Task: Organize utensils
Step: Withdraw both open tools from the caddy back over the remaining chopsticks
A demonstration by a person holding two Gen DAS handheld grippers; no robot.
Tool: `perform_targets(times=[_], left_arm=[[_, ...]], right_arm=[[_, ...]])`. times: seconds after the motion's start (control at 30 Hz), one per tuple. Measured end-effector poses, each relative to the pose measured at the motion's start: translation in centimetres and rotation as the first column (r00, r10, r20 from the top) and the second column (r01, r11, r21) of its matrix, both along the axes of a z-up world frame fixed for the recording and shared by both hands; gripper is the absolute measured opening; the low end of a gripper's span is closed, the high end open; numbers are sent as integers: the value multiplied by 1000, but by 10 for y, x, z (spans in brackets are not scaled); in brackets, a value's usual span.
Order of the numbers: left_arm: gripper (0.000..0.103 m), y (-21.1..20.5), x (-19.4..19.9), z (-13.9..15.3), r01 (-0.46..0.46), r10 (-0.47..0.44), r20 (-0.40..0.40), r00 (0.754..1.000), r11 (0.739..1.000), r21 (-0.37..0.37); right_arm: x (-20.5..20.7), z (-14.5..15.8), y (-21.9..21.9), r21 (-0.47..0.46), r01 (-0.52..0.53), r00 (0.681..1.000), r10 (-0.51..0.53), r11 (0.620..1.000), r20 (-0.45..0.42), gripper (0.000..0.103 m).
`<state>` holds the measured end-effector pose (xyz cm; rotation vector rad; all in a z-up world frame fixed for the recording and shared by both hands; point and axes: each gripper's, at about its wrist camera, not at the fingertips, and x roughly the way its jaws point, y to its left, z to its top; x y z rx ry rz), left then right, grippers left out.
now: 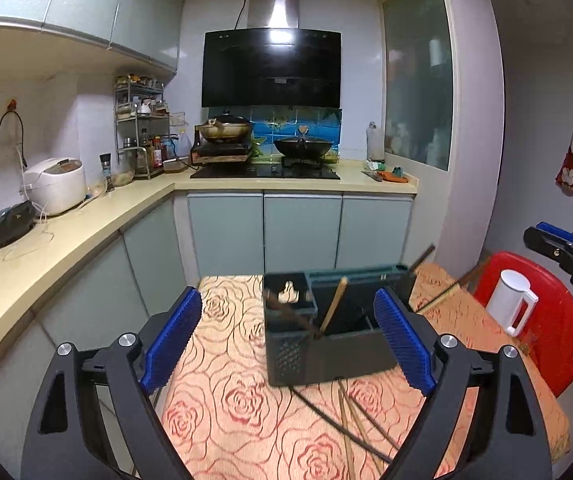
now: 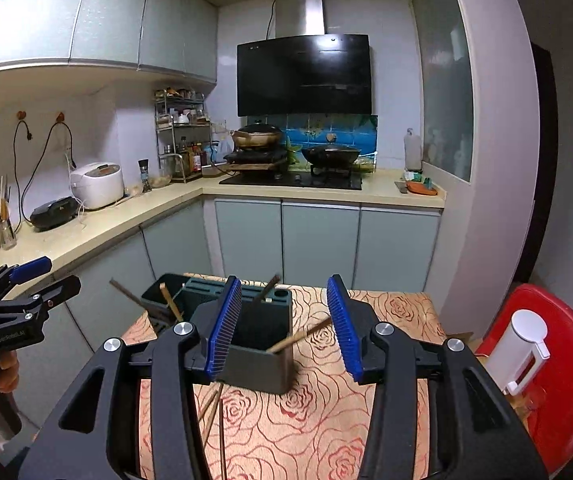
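A dark grey utensil holder (image 1: pixel 326 344) stands on the rose-patterned tablecloth (image 1: pixel 226 380). Several chopsticks (image 1: pixel 332 304) lean out of its compartments. A few loose chopsticks (image 1: pixel 350 420) lie on the cloth in front of it. My left gripper (image 1: pixel 288 338) hovers just before the holder, open wide, with nothing between its blue pads (image 1: pixel 174 336). My right gripper (image 2: pixel 285 328) is open over the holder (image 2: pixel 262 364). A wooden chopstick (image 2: pixel 298 336) leaning out of the holder points toward its right pad without being pressed. Loose chopsticks (image 2: pixel 212 408) lie under its left finger.
A white kettle (image 1: pixel 512 300) sits on a red stool (image 1: pixel 554 320) to the right of the table. Each gripper shows in the other's view: the right gripper (image 1: pixel 542 240), the left gripper (image 2: pixel 46 276). A kitchen counter (image 1: pixel 46 248) runs along the left and back.
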<state>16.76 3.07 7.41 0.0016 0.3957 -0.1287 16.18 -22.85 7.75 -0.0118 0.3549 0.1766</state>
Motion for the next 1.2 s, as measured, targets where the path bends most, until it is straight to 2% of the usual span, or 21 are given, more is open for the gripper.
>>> perform_targets(times=[0.23,0.57,0.73,0.9,1.2], left_arm=[[85,10,-22,-30,-13,13,-35,999,1000,5],[85,22,-53,-74,-41,42,-84,996,999,17],[85,22,-65,-100,-45,46,-121,992,999,16],[85,21,-71,-121,-40,39,-171,984,999,-5],[85,11,-90,-154,-18,14,-211,977,1000,-17]], right_arm=[[-27,-37,1,-40,14,1000,-14,999,-10,44],[-50,-105,1,-60,6,994,-13,998,-111,44],[-61,-127,-2,-41,7,990,-13,999,-139,44],[-73,-145,2,-64,-2,987,-8,998,-158,44],[-87,-179,9,-49,-36,975,24,998,-219,44]])
